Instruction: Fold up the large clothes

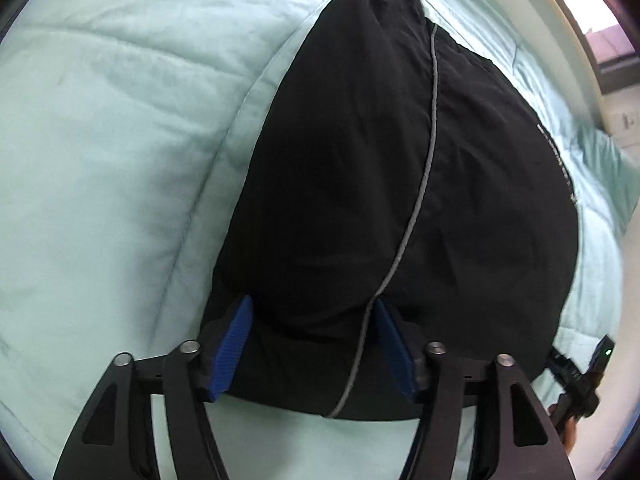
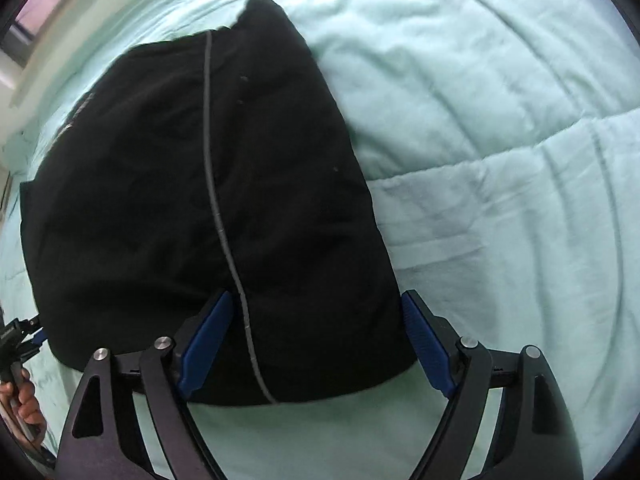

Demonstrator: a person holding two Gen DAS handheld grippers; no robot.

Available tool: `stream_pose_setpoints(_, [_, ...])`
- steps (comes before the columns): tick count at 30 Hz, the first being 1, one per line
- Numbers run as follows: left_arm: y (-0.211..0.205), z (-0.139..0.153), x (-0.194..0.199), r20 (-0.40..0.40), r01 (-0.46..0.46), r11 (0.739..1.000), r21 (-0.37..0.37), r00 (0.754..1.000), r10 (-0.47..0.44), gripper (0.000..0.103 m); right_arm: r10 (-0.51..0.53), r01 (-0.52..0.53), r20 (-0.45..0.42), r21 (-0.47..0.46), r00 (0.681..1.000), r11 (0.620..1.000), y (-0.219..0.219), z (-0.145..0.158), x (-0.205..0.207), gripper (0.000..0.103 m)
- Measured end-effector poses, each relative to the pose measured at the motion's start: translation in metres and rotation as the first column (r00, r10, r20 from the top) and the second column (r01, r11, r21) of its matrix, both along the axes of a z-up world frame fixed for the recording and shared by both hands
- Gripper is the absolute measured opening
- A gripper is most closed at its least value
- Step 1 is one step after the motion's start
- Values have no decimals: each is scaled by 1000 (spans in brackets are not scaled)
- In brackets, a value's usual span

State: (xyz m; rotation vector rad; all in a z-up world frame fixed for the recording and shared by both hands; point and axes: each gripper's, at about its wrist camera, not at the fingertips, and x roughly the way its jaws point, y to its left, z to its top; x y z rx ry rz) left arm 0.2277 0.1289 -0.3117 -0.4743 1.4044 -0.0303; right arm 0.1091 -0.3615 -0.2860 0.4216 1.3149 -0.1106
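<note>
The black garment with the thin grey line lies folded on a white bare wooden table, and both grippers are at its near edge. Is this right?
Not quite. The black garment with the grey line lies on a pale green quilted bedcover, not a wooden table; both wrist views show it. The left gripper and right gripper are indeed at its near edge.

We see a pale mint quilted comforter (image 1: 120, 140) spreading wrinkled across the bed, with a white frame (image 1: 568, 52) along its far edge and a window (image 1: 600, 24) beyond.

place: home bedroom | evidence: mint quilted comforter (image 2: 500, 120) covering bed; window (image 1: 608, 40) alongside
</note>
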Motion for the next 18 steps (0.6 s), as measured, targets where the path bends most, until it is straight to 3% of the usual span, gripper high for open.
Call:
stream_pose_setpoints(5, [8,31,-7,94,42,999,-9,995,-41,68,12,-11,0,53,1000,999,-14,15,0,88])
stream_pose_setpoints(11, [33,89,-3,233,34,998,-44,972,-22,68,68,-68,143,-3,987,998,-27,75,10,88])
stream_pose_setpoints(14, [27,101,11,269,50,997,-59,962,-33,68,81,-76,151,-42,985,996,-28,79,31,88])
stream_pose_setpoints(18, [14,91,24,254,61,998,-12,965,-56,68,61,-58,119,-27,991,998,-32,64,47,88])
